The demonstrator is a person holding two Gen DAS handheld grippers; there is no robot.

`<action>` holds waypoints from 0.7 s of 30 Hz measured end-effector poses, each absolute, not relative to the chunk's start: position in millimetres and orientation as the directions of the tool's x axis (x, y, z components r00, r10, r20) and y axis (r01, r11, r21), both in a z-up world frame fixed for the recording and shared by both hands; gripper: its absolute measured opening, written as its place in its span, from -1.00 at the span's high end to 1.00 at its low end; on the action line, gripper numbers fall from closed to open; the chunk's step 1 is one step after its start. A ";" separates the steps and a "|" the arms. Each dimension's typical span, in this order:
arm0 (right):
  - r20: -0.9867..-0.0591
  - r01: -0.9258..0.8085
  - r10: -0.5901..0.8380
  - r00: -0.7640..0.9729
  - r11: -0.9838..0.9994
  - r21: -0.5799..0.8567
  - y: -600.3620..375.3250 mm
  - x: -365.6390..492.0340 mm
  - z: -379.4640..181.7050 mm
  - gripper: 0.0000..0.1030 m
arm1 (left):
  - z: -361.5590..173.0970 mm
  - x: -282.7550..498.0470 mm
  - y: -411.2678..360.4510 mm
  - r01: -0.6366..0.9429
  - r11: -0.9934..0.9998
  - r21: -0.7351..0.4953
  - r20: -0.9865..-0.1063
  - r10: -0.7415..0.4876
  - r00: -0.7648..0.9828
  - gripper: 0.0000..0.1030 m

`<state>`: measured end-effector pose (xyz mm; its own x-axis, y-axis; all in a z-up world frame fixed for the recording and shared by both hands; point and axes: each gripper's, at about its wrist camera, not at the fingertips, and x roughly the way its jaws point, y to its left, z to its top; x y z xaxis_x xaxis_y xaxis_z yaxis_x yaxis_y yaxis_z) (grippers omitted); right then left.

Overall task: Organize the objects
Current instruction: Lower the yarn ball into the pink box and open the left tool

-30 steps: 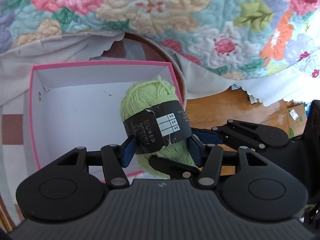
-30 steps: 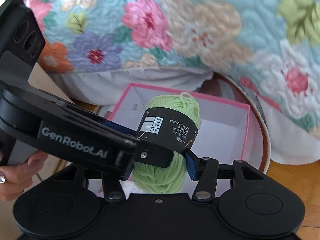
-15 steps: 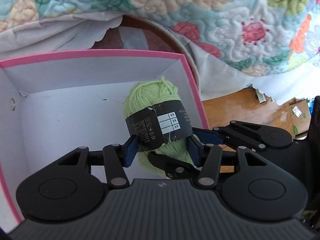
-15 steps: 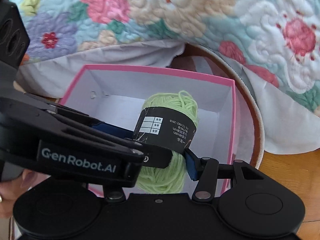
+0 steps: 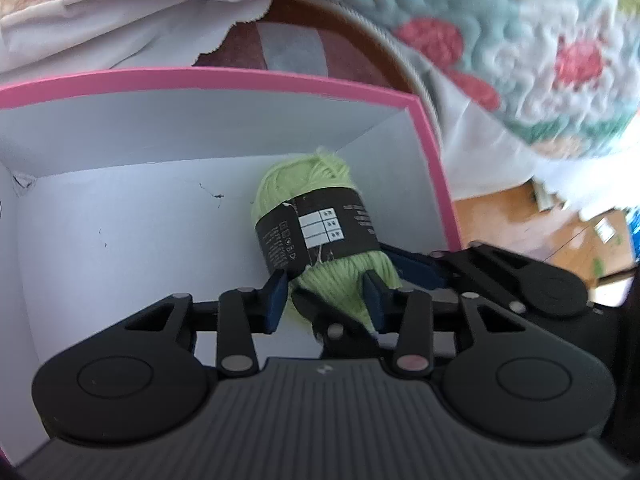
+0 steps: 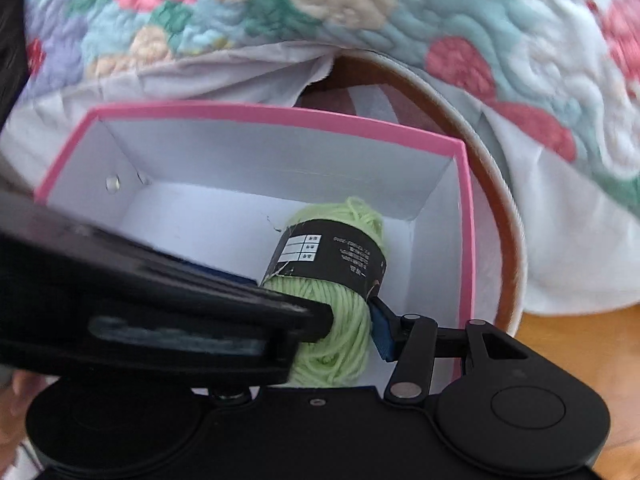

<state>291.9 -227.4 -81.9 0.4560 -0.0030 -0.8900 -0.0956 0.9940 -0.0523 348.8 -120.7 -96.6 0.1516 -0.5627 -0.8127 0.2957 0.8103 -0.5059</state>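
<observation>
Green yarn skein [image 5: 320, 236], bound by a black paper band with a small white grid label, lies low inside a pink-rimmed box [image 5: 248, 80] with white inner walls, near the box's right wall and far corner. Left gripper [image 5: 325, 294], seen from its own camera, straddles the skein's near end just below the band; its blue pads [image 5: 276, 300] press the green strands on both sides, and the jaws are closing at a narrow gap on the yarn. Right gripper [image 6: 352, 328], seen from its own camera, meets the same near end of the skein from the other side; its one visible blue pad [image 6: 382, 330] touches the yarn just below the band, the opposite finger is hidden behind the left gripper's black body, and the jaws are opening, with the skein between them. Whether the right gripper presses the yarn cannot be told. The left gripper's body crosses the lower left of the right camera view, over the box's near wall. Beyond the box's far rim lie a round brown rim, a crumpled white sheet [image 6: 224, 76] and a floral quilt [image 6: 304, 8]. Wooden floor [image 5: 520, 216] shows to the right of the box
</observation>
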 end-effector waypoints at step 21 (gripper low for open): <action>-0.868 -0.041 0.003 0.496 0.999 -0.021 -240.9 282.2 -80.2 0.49 | -90.5 333.7 -138.9 0.290 0.864 -0.411 -0.848 -0.479 0.227 -0.10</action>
